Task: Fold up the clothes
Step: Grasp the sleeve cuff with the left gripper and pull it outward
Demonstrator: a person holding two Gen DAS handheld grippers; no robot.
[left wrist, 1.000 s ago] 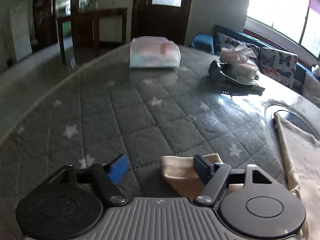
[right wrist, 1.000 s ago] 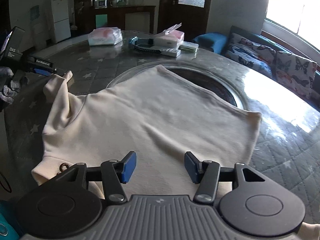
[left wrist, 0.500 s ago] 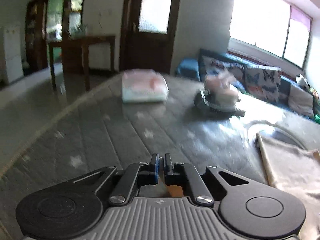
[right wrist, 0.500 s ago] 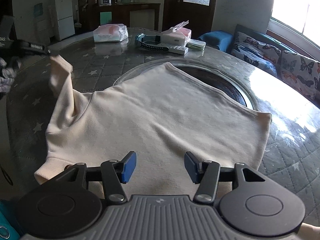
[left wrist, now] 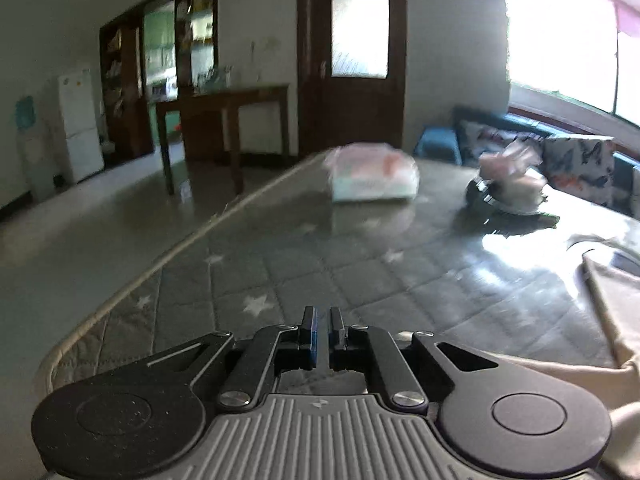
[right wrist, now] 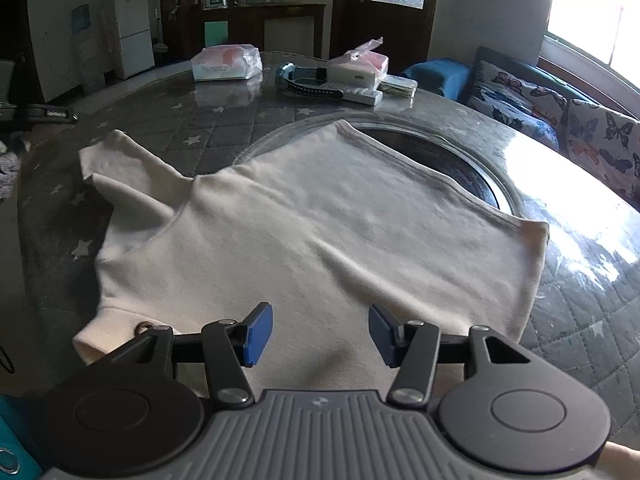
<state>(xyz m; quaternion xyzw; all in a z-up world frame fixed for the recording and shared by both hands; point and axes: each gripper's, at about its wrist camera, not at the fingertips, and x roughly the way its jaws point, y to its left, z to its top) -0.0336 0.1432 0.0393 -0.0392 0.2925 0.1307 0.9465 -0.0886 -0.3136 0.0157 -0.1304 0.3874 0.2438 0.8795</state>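
Grey quilted, star-printed cloth under glossy clear film covers the table [left wrist: 288, 280] ahead of the left gripper [left wrist: 322, 334], whose jaws are pressed together with nothing seen between them. Cream fabric of the shirt [left wrist: 616, 308] lies to its right. The table's rounded edge runs off to the left, with bare floor, a wooden side table [left wrist: 224, 120] and a dark door [left wrist: 352, 60] beyond.

Below the right gripper [right wrist: 320, 334], jaws apart over the cloth, the shirt [right wrist: 320, 232] lies spread flat, one sleeve [right wrist: 120, 164] reaching far left. A wrapped packet [right wrist: 226, 62] sits at the far rim; a butterfly-print sofa [right wrist: 560, 116] stands to the right.
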